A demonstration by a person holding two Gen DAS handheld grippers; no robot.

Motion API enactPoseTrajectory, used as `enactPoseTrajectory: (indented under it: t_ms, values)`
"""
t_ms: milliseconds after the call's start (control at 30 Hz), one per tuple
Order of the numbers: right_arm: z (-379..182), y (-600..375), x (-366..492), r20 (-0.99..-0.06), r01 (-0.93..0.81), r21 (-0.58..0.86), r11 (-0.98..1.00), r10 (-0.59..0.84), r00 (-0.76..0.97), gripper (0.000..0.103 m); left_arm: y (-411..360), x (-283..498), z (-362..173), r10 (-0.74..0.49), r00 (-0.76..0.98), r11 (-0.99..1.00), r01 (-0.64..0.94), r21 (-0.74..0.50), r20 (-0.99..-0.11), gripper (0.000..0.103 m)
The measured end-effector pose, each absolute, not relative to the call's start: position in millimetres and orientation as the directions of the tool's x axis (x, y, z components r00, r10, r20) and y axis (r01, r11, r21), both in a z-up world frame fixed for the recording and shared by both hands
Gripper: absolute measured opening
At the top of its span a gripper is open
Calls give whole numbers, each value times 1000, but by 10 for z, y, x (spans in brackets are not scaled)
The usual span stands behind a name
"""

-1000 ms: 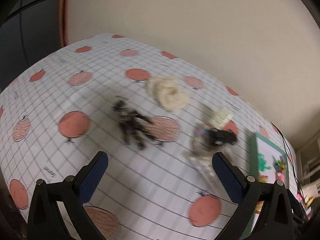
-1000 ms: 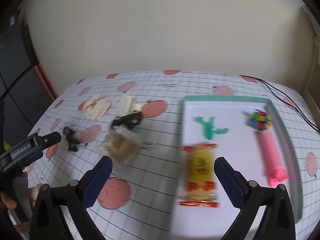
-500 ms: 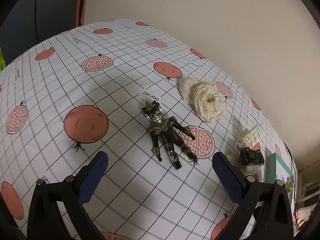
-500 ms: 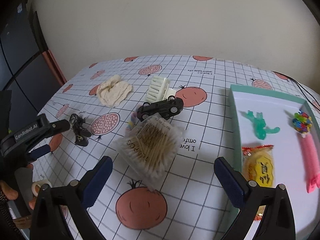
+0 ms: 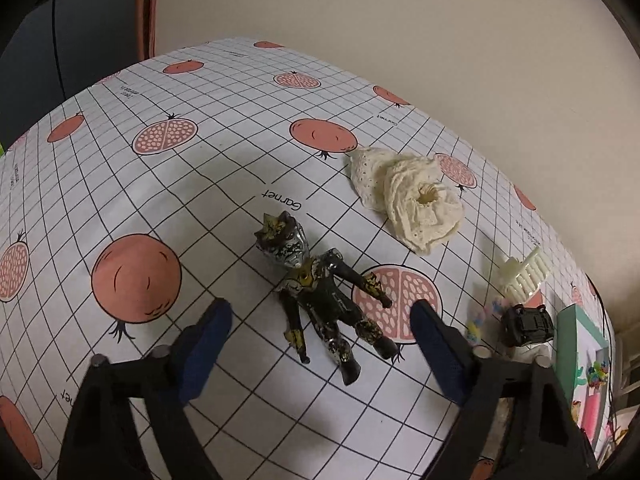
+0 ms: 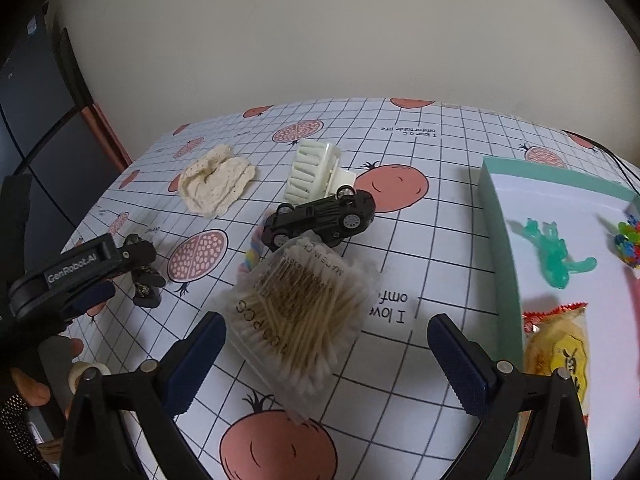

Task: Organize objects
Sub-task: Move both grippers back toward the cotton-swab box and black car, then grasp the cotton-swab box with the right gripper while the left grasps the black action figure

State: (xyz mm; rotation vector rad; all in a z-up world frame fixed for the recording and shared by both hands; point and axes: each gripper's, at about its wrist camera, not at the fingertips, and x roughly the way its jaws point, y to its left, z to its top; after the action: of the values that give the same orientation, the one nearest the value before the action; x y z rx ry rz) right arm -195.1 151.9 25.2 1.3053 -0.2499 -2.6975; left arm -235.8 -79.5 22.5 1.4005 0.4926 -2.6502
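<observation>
Left gripper [image 5: 320,330] spread wide, nothing held, straddling the toy figure [image 5: 324,300] flat on the tablecloth [image 5: 200,208]. Looks light, rigid, thin limbs; best pinched across torso. Right gripper [image 6: 322,340] also wide, empty, over the cotton swab pack [image 6: 304,308]; crinkly, slippery, squashes easily.

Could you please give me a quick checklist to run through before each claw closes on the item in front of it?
1. Left claw open: ok.
2. Action figure lying between the left claw's fingers: ok.
3. Right claw open: ok.
4. Cotton swab box centred in the right claw: ok.
5. Toy car apart from the swab box: not ok; it lies on its side against the box's far edge.
6. Free space in the tray: ok, white floor shows near the green lizard toy.
</observation>
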Motion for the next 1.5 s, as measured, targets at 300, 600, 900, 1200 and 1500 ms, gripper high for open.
enactPoseTrajectory:
  t_ms: [300, 600, 900, 1200, 1500]
  values:
    - [212, 1476, -1977, -766, 54, 171, -984, -167, -621, 95, -736, -2395, 163, 65, -554, -947, 228, -227, -830, 63]
    - [199, 1597, -1982, -768, 44, 241, -970, -218, -603, 63, -705, -2380, 179, 41, -551, -953, 230, -199, -834, 57]
    - [216, 1555, -1966, -764, 58, 281, -958, -260, -591, 39, -671, -2346, 194, 48, -548, -958, 210, -193, -835, 55]
    - [252, 1604, -1945, -760, 58, 312, -948, -285, -584, 20, -556, -2313, 237, 29, -550, -976, 165, -143, -835, 41]
    - [316, 1648, -1904, -752, 60, 324, -944, -296, -590, 17, -640, -2268, 258, 62, -551, -966, 177, -189, -832, 36]
